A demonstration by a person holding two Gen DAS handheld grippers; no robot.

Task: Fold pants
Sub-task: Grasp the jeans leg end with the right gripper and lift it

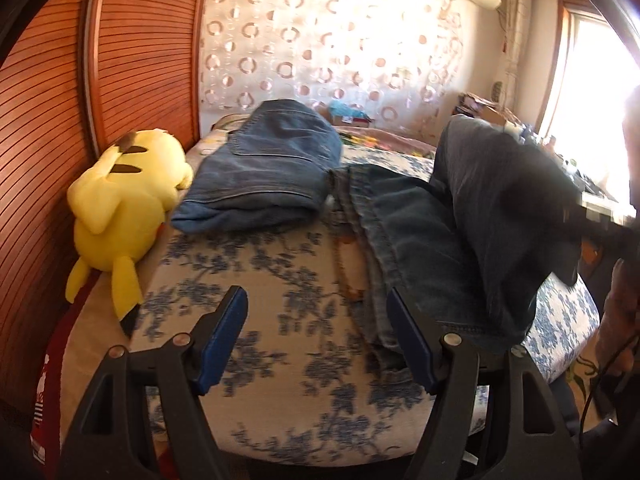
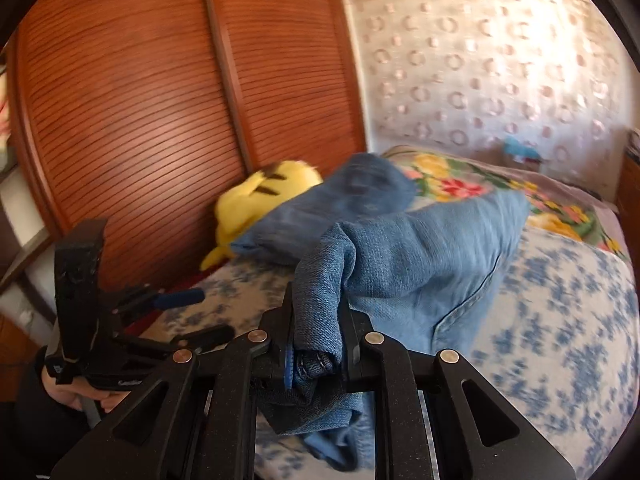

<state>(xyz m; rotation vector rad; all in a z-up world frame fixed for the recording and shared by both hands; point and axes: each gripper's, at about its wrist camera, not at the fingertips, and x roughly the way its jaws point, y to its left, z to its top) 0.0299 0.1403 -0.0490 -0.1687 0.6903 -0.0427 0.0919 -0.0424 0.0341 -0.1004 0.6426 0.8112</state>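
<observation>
Blue denim pants point(image 1: 420, 240) lie on the bed, partly lifted at the right. My left gripper point(image 1: 316, 312) is open and empty above the floral sheet, its right finger beside the pants' near edge. My right gripper point(image 2: 316, 320) is shut on a bunched fold of the pants point(image 2: 320, 304) and holds it above the bed; the rest of the pants point(image 2: 420, 248) drapes away behind it. The left gripper point(image 2: 180, 312) also shows at the left of the right wrist view. A second folded pair of jeans point(image 1: 264, 168) lies farther back.
A yellow plush toy point(image 1: 124, 200) lies at the bed's left edge against a wooden slatted wardrobe point(image 1: 120, 60). The bed has a blue floral sheet point(image 1: 280, 280) and a colourful flowered blanket point(image 2: 480, 188) at the far end. A cluttered desk point(image 1: 500, 112) stands by the window.
</observation>
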